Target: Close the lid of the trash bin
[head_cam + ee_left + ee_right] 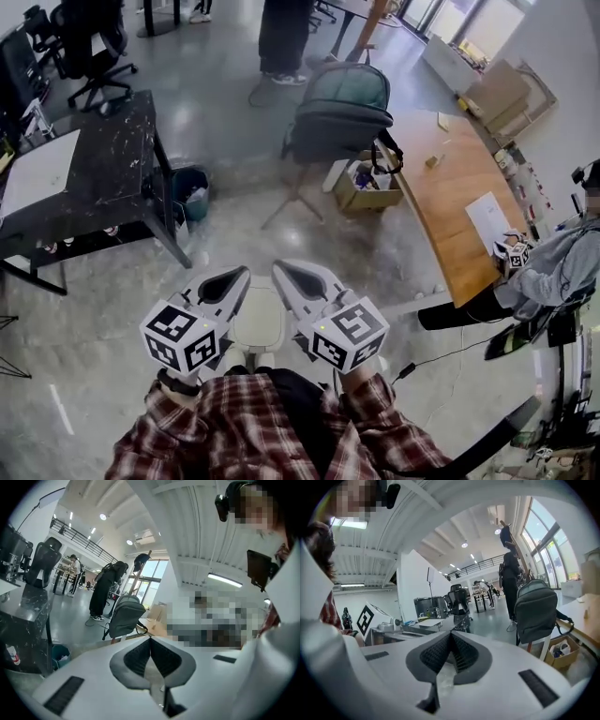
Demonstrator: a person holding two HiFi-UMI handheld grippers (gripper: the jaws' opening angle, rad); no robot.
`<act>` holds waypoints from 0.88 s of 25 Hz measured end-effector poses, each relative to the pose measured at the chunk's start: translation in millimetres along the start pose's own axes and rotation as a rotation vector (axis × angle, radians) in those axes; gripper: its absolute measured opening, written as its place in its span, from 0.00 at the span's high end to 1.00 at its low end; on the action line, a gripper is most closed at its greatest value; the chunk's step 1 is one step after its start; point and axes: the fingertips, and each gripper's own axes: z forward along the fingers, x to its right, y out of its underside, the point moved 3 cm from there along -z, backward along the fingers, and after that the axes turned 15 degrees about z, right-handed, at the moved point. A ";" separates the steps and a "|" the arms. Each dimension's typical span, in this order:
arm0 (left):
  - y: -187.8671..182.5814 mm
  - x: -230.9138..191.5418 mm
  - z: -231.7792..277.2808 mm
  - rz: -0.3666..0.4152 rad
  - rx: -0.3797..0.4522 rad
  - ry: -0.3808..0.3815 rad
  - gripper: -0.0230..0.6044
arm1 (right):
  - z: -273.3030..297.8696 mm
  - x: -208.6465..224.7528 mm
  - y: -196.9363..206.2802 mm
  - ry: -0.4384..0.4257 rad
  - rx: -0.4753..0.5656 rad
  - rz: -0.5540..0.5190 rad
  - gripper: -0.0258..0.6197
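Observation:
A white object with rounded corners (258, 323), which looks like a bin seen from above, stands on the floor right in front of me. I cannot tell how its lid stands. My left gripper (228, 278) is held over its left side and my right gripper (292, 273) over its right side, both pointing away from me. In the left gripper view the left gripper (150, 640) has its jaws pressed together with nothing between them. The right gripper (451, 635) looks the same in its own view. Neither gripper visibly touches the white object.
A small teal open bin (192, 192) with paper in it stands by the black table (103, 150) at the left. Ahead are a chair with a grey backpack (342, 103), a cardboard box (366, 187) and a curved wooden desk (459, 187). People stand farther off and sit at the right.

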 end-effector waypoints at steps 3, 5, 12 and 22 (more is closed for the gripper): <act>-11.1 6.0 0.3 0.020 0.027 0.013 0.94 | -13.1 -9.2 -14.8 0.025 0.076 -0.029 0.94; -17.1 8.6 2.0 0.030 0.044 0.022 0.94 | -19.3 -10.8 -20.3 0.046 0.116 -0.030 0.94; -28.6 14.4 1.5 0.048 0.072 0.020 0.94 | -25.9 -15.2 -24.7 0.038 0.138 -0.011 0.94; -32.3 20.4 -15.0 0.035 0.087 -0.014 0.94 | -28.8 -21.5 -17.5 0.011 0.102 0.000 0.94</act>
